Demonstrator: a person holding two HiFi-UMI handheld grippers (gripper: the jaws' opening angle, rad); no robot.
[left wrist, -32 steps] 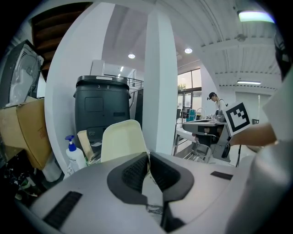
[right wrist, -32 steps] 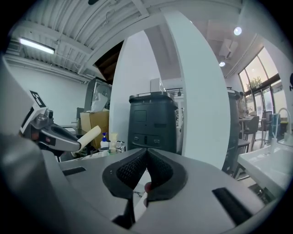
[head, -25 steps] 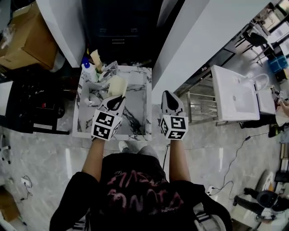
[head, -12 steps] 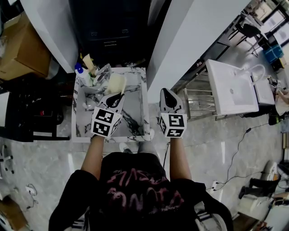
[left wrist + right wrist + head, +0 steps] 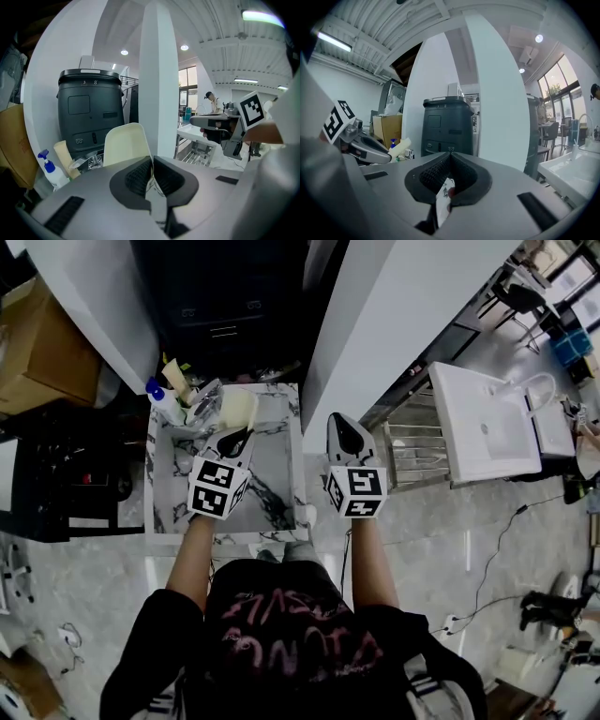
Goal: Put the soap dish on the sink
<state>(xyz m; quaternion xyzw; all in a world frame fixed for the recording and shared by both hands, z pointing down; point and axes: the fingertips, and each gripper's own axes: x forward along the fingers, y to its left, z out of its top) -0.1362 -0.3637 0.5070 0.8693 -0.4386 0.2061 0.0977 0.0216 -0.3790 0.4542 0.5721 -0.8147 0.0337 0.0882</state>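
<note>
We grip the dish by one thin edge in the clenched left tongs. It stands upright over the sink's 12 o'clock end, near the tap. It looks like smooth, cream, round-cornered plastic. Let go tilted, it could pivot or skid on the glossy veined marble. Our right tongs are pressed together on nothing, at the sink's 3 o'clock.

The left gripper is pushing farther out over the marble sink. The cream soap dish pinched in its jaws has drifted away from the near rim and now hangs close to the faucet at the far end. The right gripper has crept forward too, just off the sink's right edge.
</note>
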